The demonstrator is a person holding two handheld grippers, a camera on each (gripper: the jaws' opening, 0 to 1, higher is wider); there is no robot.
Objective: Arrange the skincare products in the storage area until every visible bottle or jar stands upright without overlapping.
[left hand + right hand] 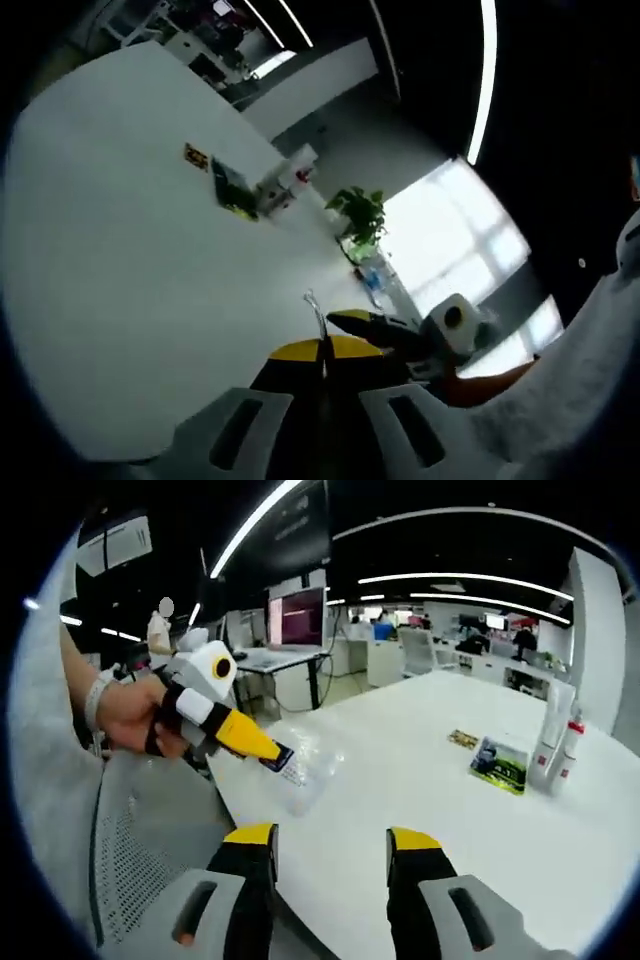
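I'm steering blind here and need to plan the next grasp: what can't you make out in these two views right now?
- Products at the table's far side: a tall white tube, a small bottle and a green packet. Too small in the right gripper view to read labels.
- Same cluster in the left gripper view: blurred, so upright or lying is unclear.
- What the left tongs pinch, if anything: a clear film beside the tips, contact unclear.
- The right tongs stand open.

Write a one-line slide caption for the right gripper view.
Open right gripper over the white table, left gripper entering from the left, skincare products far right.
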